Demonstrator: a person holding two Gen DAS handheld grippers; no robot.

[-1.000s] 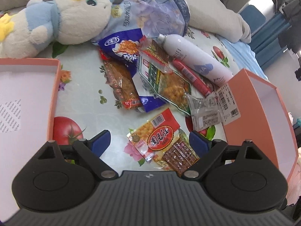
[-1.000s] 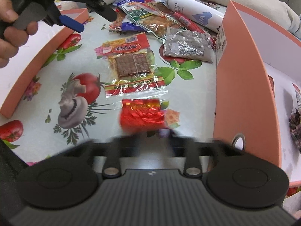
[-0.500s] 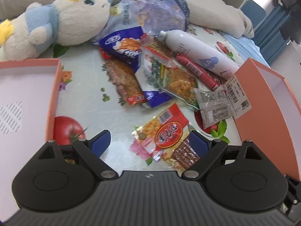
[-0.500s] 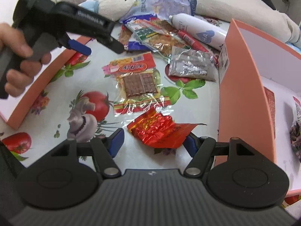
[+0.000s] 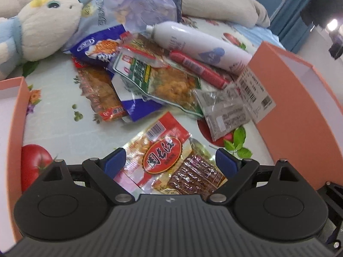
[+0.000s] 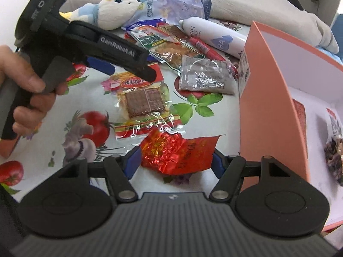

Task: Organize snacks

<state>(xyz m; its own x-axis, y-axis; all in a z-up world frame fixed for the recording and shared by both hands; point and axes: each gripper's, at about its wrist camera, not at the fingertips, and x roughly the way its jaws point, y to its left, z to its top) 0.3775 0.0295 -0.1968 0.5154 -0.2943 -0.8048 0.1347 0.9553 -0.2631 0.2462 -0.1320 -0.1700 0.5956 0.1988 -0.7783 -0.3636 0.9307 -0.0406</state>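
Observation:
Snack packets lie piled on a fruit-print tablecloth. My left gripper [image 5: 170, 162] is open, its blue pads either side of a red-and-clear tofu snack packet [image 5: 165, 156] that also shows in the right wrist view [image 6: 141, 100]. My right gripper [image 6: 174, 161] is open with a crinkled red foil packet [image 6: 178, 152] lying between its pads. Beyond lie a green bean packet [image 5: 158, 79], a blue chip bag [image 5: 100, 47], a red sausage [image 5: 197, 68] and a silver packet [image 5: 223, 109]. The left gripper [image 6: 120, 64] shows in the right wrist view above the tofu packet.
An orange box [image 5: 295, 107] stands open at the right, holding some packets [image 6: 334, 150]. Another orange box [image 5: 15, 117] is at the left. A white spray bottle [image 5: 199, 45], a plush toy [image 5: 45, 30] and a beige blanket [image 5: 214, 0] lie at the back.
My left gripper has moved forward and lower over the tofu packet. My right gripper has opened around the red foil packet, which now lies spread between the pads.

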